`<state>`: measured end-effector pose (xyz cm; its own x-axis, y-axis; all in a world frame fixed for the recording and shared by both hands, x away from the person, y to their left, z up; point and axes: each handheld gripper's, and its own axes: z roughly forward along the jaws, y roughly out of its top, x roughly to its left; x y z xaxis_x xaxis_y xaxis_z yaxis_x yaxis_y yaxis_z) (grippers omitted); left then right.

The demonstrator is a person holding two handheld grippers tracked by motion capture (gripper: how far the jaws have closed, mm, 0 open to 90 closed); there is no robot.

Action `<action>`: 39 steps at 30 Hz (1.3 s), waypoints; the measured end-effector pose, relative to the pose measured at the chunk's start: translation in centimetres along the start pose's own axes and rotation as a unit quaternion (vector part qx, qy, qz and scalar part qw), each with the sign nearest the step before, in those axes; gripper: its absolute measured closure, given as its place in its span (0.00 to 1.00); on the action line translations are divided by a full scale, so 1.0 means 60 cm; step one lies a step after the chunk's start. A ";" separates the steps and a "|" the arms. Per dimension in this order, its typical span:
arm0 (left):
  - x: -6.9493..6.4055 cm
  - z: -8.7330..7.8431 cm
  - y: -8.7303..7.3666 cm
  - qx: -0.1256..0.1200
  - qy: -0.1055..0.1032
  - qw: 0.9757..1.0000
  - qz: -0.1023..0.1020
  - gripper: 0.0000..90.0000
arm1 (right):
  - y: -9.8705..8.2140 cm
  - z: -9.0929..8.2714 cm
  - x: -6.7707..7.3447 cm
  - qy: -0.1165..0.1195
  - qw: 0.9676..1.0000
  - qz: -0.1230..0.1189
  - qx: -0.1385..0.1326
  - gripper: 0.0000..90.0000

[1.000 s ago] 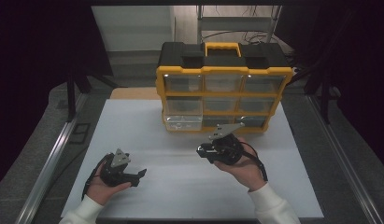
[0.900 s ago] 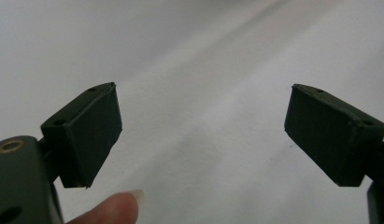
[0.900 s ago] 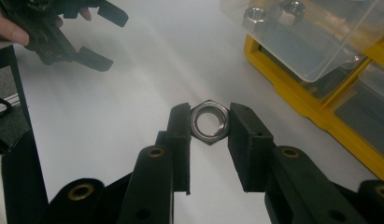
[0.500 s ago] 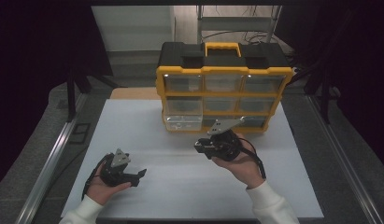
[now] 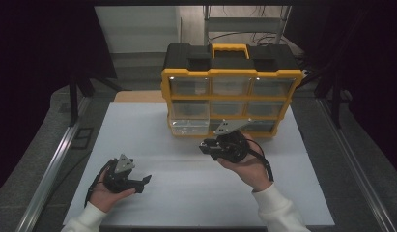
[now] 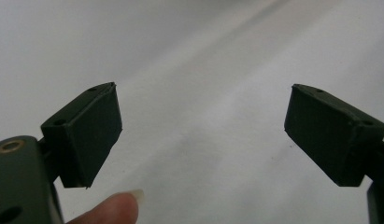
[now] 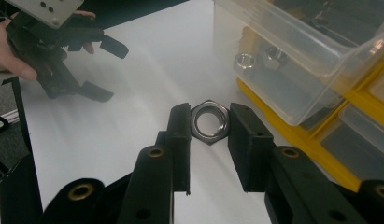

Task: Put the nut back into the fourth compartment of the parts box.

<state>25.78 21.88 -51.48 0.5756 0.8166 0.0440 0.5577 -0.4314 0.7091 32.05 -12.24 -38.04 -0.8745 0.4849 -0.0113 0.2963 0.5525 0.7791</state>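
The right gripper (image 7: 209, 122) is clamped on a steel hex nut (image 7: 209, 122), jaws pressing two opposite flats, and compared with a second ago it has drawn slightly away from the yellow organizer (image 5: 232, 72) toward the table's middle. That suggests the nut is being carried off from the pulled-out clear drawer (image 7: 292, 56), where two more nuts (image 7: 259, 59) remain. The held nut is bright, clean and threaded inside, raised above the white table (image 5: 152, 125), while the left gripper (image 5: 140, 182) rests near the front edge, jaws wide apart and empty.
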 end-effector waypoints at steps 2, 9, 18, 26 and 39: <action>0.000 0.000 0.000 0.000 0.000 1.000 0.000 0.13 | 0.004 0.000 -0.001 0.000 1.000 0.001 -0.001 0.79; 0.000 0.000 0.000 -0.001 0.000 1.000 -0.001 0.13 | 0.020 0.003 -0.004 0.001 1.000 -0.001 -0.006 0.79; 0.000 0.000 0.000 -0.002 0.000 1.000 -0.001 0.13 | 0.040 0.003 -0.009 -0.004 1.000 -0.001 -0.010 0.79; 0.000 0.000 -0.001 -0.001 0.000 1.000 0.000 0.13 | 0.053 0.002 -0.019 -0.007 1.000 0.005 -0.013 0.79; 0.001 0.001 -0.001 -0.002 -0.001 1.000 -0.002 0.13 | 0.069 0.005 -0.036 -0.019 0.999 0.017 -0.021 0.79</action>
<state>25.80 21.92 -51.56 0.5740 0.8179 0.0404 0.5580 -0.4268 0.7117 35.28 -10.78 -35.01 -0.8485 0.5291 -0.0084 0.3085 0.5075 0.8046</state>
